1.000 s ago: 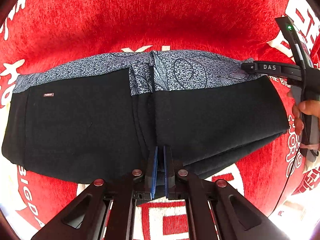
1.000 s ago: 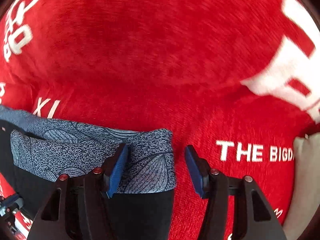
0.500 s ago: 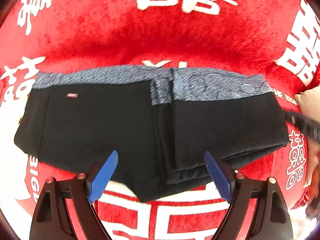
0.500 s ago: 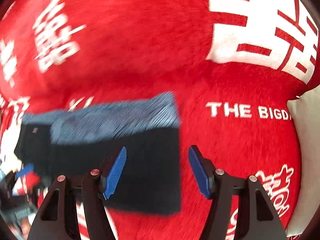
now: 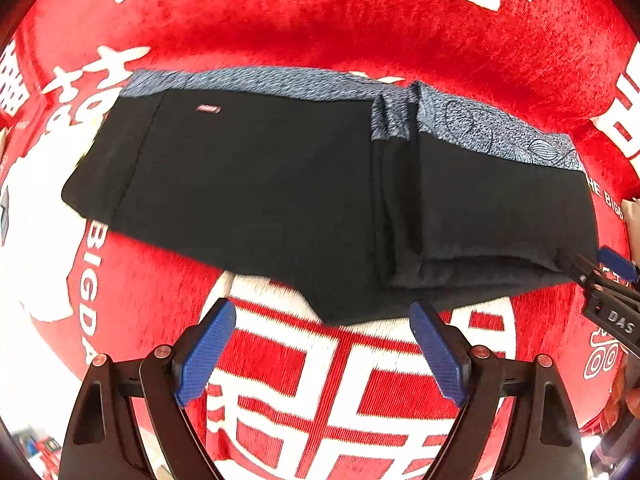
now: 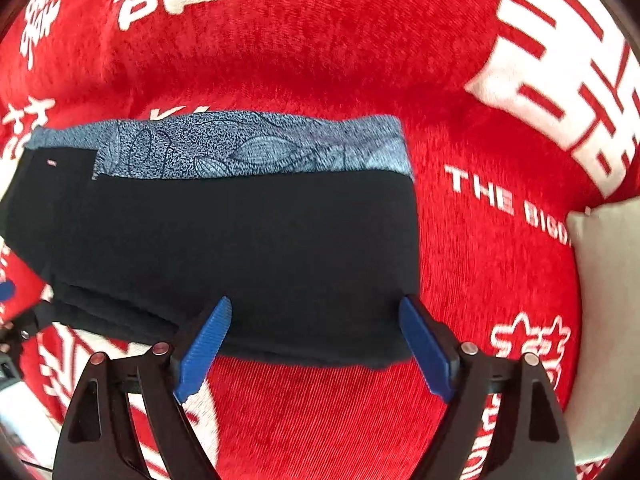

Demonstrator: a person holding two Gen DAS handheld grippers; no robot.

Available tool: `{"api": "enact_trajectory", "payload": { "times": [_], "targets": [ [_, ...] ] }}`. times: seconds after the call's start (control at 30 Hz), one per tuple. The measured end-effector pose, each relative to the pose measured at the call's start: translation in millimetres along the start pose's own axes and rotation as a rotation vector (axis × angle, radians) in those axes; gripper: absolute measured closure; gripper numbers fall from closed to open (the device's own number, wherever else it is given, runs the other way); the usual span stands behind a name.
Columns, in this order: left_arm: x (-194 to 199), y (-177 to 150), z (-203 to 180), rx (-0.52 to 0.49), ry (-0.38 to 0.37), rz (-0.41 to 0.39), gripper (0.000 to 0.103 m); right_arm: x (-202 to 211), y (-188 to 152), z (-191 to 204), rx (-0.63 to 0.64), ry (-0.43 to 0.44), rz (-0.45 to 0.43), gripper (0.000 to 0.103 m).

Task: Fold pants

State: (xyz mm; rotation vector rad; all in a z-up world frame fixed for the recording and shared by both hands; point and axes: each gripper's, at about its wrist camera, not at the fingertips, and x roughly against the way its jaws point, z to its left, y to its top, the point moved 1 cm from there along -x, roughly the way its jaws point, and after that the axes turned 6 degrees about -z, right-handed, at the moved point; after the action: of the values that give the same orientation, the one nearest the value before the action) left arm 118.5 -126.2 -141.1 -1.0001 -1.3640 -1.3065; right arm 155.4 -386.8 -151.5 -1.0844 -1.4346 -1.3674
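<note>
Folded black pants (image 5: 280, 192) with a blue-grey patterned waistband (image 5: 256, 80) lie flat on the red cloth (image 5: 320, 20), near the middle of it. We hold both tools above them, pointing down. Our left gripper (image 5: 322, 354) stands wide open and empty over the cloth, just off the pants' near edge. Our right gripper (image 6: 316, 346) has its jaws opening. The near right corner of the pants shows between them, but the pads press on nothing.

The risks, as we judge them: the stack is several layers thick, and its right half overlaps the left along a raised ridge. If a finger drags across that ridge, the top layer may slide and the fold come undone. A pinch that catches only the upper layer would lift it off the rest. The plush cloth could bunch up with the pants if the pads dip too low. In the left view the right gripper's tip sits close to the pants' right corner, and a careless sweep there may snag it.

The count: one pair of pants, one waistband, one red cloth, two grippers, four blue pads (image 5: 204, 350), one pale cushion (image 6: 608, 304) at the right edge.
</note>
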Motion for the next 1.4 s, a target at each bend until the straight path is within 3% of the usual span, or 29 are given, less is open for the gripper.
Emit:
{"api": "enact_trajectory", "payload": {
  "times": [0.33,0.67,0.97,1.07,1.13,1.17,1.2,1.33,1.4],
  "targets": [
    [12.0,-18.0,39.0,0.112,-0.005,-0.002,0.014,31.2,-25.0,20.8,0.012,0.048,0.063,0.015],
    [6.4,-29.2,91.3,0.223,-0.035,0.008,0.014,37.8,-35.5,77.1,0.082,0.079,0.097,0.015],
    [-3.9,-28.1,129.2,0.295,-0.057,0.007,0.014,36.0,-0.5,127.1,0.141,0.104,-0.007,0.015],
    [-7.6,-26.7,136.9,0.306,-0.062,0.007,0.014,24.0,12.3,148.3,0.215,0.104,-0.025,0.015],
    [-9.9,-25.2,141.4,0.31,-0.065,0.006,0.014,15.8,12.7,164.1,0.276,0.107,-0.024,0.025],
    [-10.6,-24.4,142.7,0.312,-0.066,0.005,0.014,8.6,12.2,169.6,0.295,0.121,0.0,0.052],
    [-11.6,-23.0,145.3,0.318,-0.069,0.004,0.014,-1.3,11.5,174.4,0.298,0.155,0.05,0.065],
    [-13.4,-15.3,159.9,0.351,-0.085,-0.01,0.014,-1.6,13.5,182.9,0.305,0.151,0.067,0.061],
    [-14.9,-12.4,166.5,0.371,-0.094,-0.014,0.014,4.9,14.9,182.2,0.293,0.179,0.063,0.046]
  ]
}}
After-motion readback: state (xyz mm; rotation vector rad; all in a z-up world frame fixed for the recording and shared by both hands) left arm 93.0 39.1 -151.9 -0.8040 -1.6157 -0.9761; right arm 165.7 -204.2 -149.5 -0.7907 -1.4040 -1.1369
